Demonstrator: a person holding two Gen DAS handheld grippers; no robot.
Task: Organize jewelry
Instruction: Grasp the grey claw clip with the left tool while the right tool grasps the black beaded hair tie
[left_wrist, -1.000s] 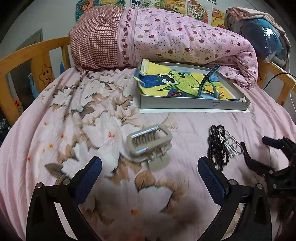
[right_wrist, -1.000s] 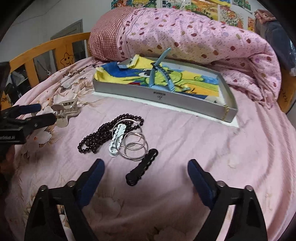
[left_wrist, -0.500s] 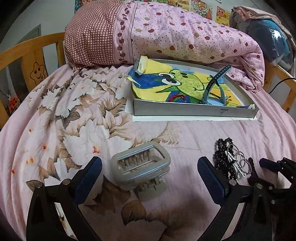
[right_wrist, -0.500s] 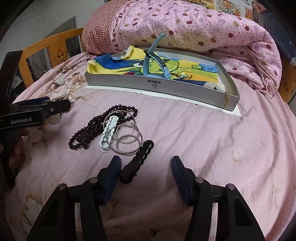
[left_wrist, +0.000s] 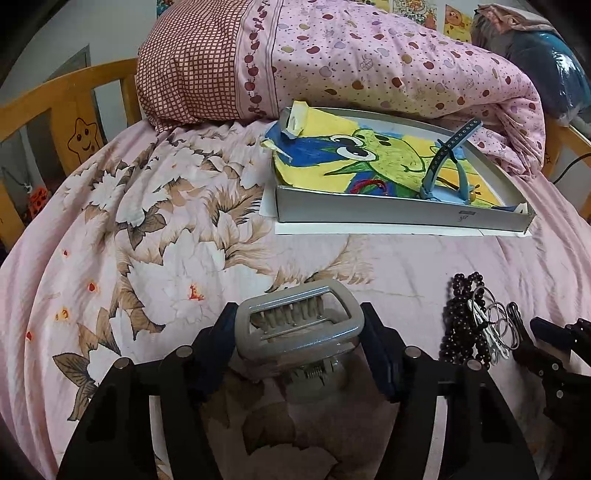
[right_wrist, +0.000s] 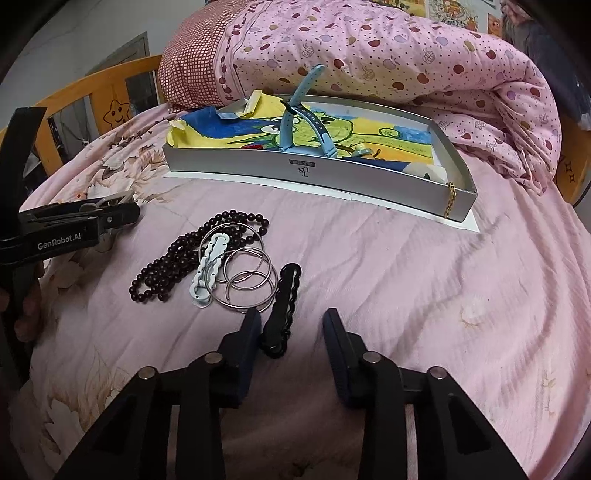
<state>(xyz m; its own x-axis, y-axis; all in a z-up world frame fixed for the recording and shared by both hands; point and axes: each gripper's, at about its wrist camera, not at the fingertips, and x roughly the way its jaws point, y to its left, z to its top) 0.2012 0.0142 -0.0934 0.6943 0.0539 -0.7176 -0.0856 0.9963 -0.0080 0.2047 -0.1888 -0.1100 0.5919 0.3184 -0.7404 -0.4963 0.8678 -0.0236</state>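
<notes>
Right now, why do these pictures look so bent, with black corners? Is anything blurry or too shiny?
Left wrist view: fisheye bends the grey tray edge and blackens the corners; the grey claw hair clip is sharp, with soft shadow under the left gripper. Right wrist view: same curving; the metal rings glint mildly; nothing is blown out.

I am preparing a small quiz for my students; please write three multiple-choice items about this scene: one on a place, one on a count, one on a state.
1. Where does the blue watch lie?
A. in the grey tray
B. on the pillow
C. beside the beads

2. How many metal rings lie by the dark bead string?
A. one
B. three
C. six

3. The left tongs are:
A. open over the tray
B. closed on the grey hair claw
C. holding the beads

Key: 1 A, watch inside tray walls; 2 B, three overlapping hoops; 3 B, both pads press the claw's sides.
</notes>
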